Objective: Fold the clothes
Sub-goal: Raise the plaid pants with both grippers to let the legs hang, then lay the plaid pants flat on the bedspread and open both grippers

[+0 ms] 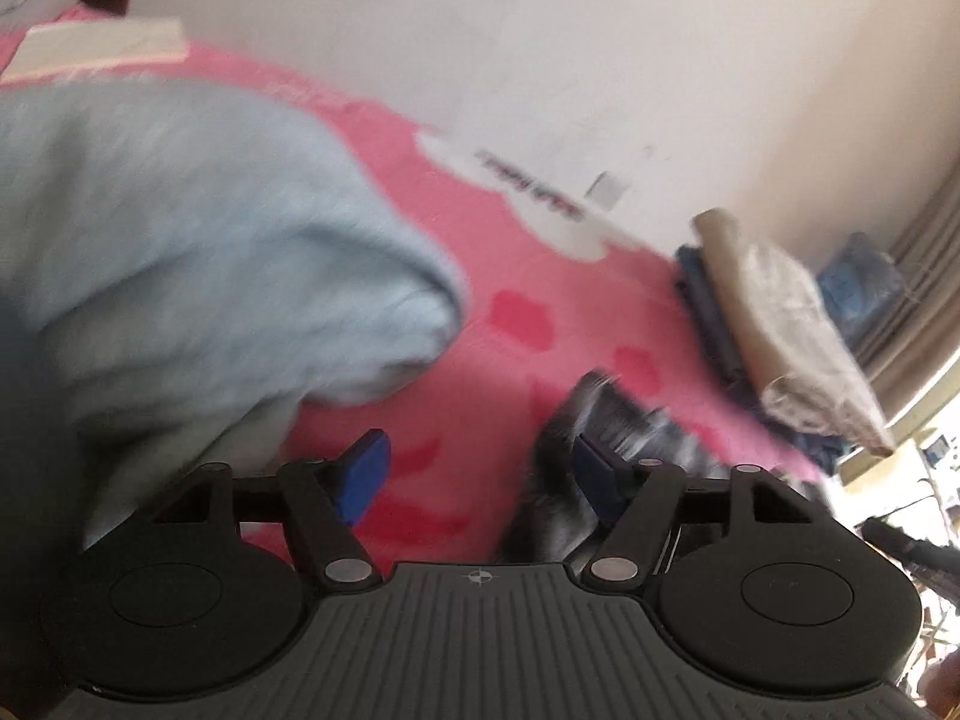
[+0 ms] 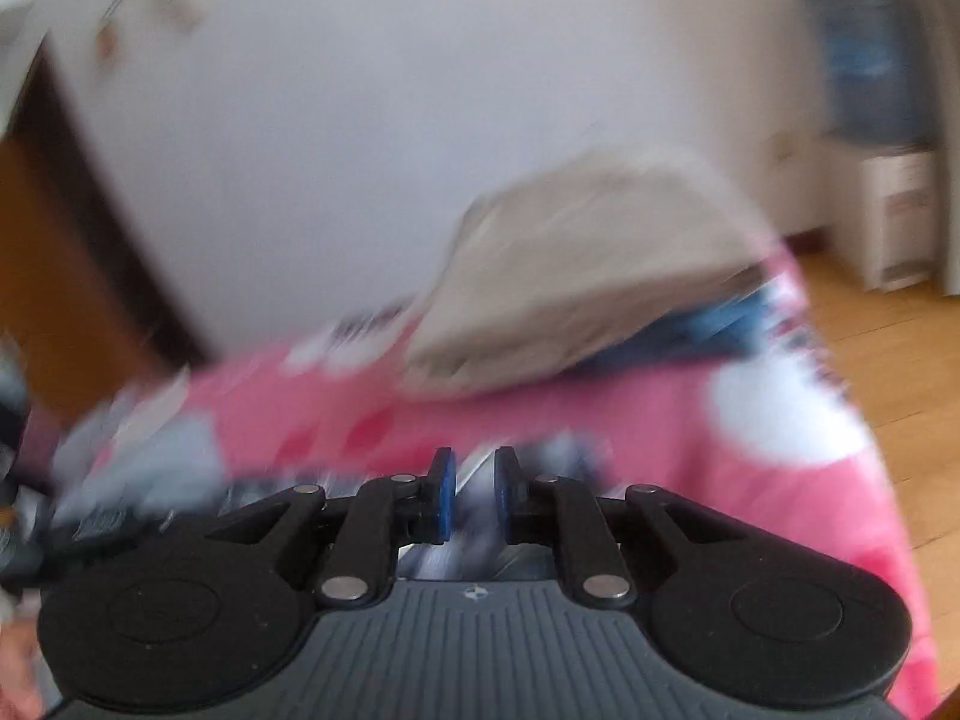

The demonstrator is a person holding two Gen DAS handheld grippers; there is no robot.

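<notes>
Your right gripper pinches the dark striped garment narrowly; left gripper gapes wide beside it, empty. Risk: the one-sided hold bunches the fabric on the pink blanket.

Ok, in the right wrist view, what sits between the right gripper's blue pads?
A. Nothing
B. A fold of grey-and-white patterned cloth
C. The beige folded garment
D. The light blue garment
B: the right gripper has its pads nearly together with grey-and-white patterned cloth pinched between them, while the beige folded garment lies farther back.
</notes>
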